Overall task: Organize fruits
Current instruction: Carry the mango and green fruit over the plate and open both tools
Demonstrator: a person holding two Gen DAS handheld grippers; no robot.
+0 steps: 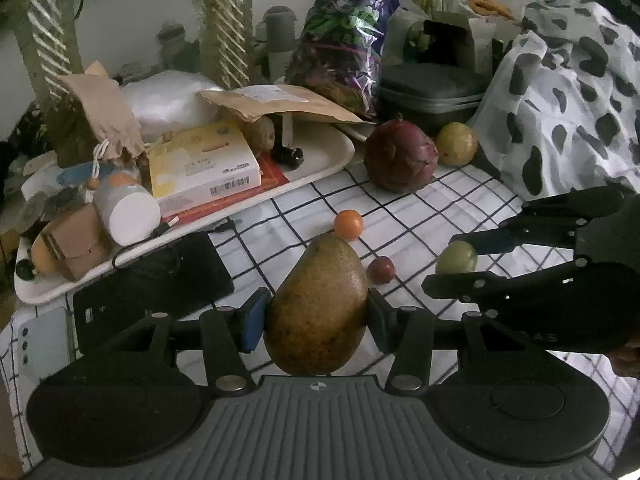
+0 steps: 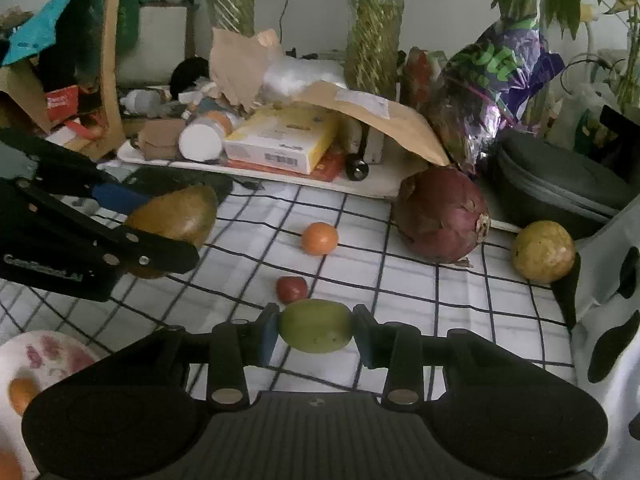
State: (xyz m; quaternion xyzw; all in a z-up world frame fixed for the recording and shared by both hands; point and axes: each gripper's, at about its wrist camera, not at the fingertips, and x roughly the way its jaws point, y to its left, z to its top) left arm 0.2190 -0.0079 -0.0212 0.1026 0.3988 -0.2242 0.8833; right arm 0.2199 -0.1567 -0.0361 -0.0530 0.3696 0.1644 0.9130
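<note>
My left gripper [image 1: 316, 320] is shut on a large brown-green mango [image 1: 318, 304], held above the checked cloth; the mango also shows in the right wrist view [image 2: 174, 216]. My right gripper [image 2: 314, 332] is shut on a small green fruit [image 2: 316, 326], which also shows in the left wrist view [image 1: 456, 258]. On the cloth lie a small orange [image 2: 319, 238], a small dark red fruit [image 2: 292, 288], a big purple-red dragon fruit [image 2: 442, 216] and a yellow round fruit [image 2: 543, 251]. A white plate [image 2: 24, 354] with an orange piece sits at the lower left.
A cluttered white tray [image 1: 320, 160] with boxes, a bottle and envelopes stands behind the fruits. A black device [image 1: 160, 280] and phone [image 1: 44, 340] lie at left. A grey case [image 2: 560, 184], a purple bag [image 2: 500, 80], plants and a spotted cloth [image 1: 568, 100] border the back and right.
</note>
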